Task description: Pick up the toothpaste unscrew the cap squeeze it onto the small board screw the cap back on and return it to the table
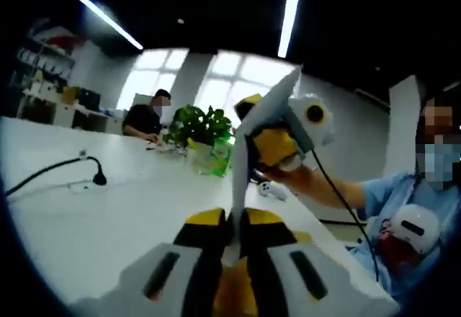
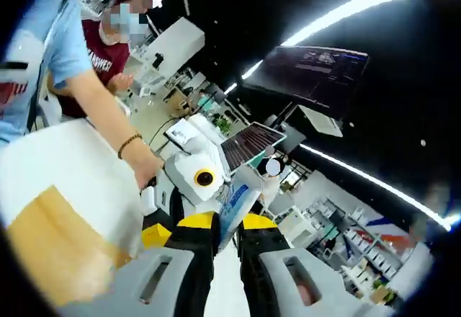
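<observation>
The left tool [image 1: 232,241] is pressed together on the flat tail of the toothpaste tube [image 1: 252,148], held upright above the white surface [image 1: 79,216]. The right tool [image 1: 277,148] is clamped on the tube's upper end. A potted plant [image 1: 198,126] is seen behind.

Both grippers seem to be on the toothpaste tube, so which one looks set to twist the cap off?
Probably the right gripper: it sits at the tube's far end. The left gripper clamps the flat near end, steadying it. The cap itself is hidden.
</observation>
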{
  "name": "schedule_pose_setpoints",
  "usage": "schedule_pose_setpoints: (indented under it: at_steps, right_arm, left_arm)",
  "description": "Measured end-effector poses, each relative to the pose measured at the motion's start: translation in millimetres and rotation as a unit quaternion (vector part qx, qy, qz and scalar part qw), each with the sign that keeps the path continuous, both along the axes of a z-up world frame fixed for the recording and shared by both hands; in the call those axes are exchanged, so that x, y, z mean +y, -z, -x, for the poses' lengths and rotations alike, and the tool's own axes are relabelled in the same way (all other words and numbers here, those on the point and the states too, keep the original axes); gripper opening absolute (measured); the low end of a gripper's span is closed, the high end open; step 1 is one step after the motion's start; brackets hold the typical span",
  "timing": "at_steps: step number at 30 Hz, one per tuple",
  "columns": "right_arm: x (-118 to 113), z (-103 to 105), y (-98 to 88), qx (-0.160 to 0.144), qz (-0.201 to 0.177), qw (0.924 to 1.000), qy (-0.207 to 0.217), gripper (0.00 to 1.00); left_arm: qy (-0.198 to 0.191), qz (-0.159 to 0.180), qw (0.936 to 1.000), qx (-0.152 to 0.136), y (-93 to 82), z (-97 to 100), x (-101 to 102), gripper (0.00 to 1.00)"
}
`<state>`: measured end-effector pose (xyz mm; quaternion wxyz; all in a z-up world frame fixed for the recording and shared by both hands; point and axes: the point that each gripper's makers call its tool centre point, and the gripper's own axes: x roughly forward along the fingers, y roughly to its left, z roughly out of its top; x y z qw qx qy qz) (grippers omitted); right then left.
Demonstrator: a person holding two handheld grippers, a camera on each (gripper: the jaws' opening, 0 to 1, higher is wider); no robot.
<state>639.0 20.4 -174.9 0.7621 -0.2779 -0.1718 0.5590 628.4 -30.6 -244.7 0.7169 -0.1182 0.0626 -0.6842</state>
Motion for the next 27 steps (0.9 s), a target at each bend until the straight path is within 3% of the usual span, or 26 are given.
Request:
schedule_pose_setpoints:
  at_steps: [2,3,4,6,7,8,12,15,21,22,25,27]
  right_arm:
    - [0.2,3.2,-0.6,0.061,-0.032,0.9976,-0.014,0.09]
    - [0.4,5.3,-1.8,0.091,-0.05,0.9943,-0.024,0.09]
    - [0.3,7.1,-3.3,0.123,-0.068,0.9894,-0.036,0.09]
    - [0.7,10.2,-5.2,0.189,-0.107,0.9744,-0.058,0.09]
    - [0.2,10.3,-6.8,0.203,-0.121,0.9694,-0.065,0.09]
    - [-1.0,8.9,-7.0,0.2,-0.127,0.9693,-0.063,0.09]
    - [-2.8,9.7,1.6,0.24,-0.126,0.9602,-0.067,0.1]
    - [-2.7,11.1,8.6,0.244,-0.114,0.9608,-0.064,0.1]
    - [2.9,17.1,20.5,0.28,-0.101,0.9511,-0.083,0.1]
    - [4.1,18.1,22.6,0.278,-0.095,0.9523,-0.083,0.09]
    - [4.9,18.0,27.4,0.222,-0.063,0.9699,-0.079,0.07]
    - [4.8,15.7,27.8,0.151,-0.039,0.9855,-0.068,0.06]
  left_arm:
    - [0.009,-0.008,0.9998,0.018,-0.3,3.9,-0.3,0.08]
    - [0.011,-0.007,0.9999,0.007,-1.6,6.6,-0.2,0.07]
    - [0.006,-0.003,0.9997,-0.022,-4.3,5.9,-0.2,0.07]
    - [0.012,0.0,0.9997,-0.023,-8.0,11.8,-0.6,0.06]
    - [0.015,0.001,0.9996,-0.023,-9.8,13.5,-1.4,0.06]
    - [0.015,0.0,0.9996,-0.025,-11.0,14.3,-2.4,0.06]
    - [0.009,-0.008,0.9996,-0.027,-9.3,10.5,-2.0,0.05]
    - [0.009,-0.012,0.9995,-0.027,-8.6,9.6,0.0,0.05]
    - [0.009,-0.038,0.9984,-0.041,-1.4,10.8,0.3,0.05]
    - [0.012,-0.042,0.9981,-0.043,0.0,12.1,0.5,0.05]
    - [0.002,-0.054,0.9972,-0.051,4.4,8.2,1.3,0.05]
    - [-0.001,-0.054,0.9973,-0.05,6.2,5.7,1.5,0.04]
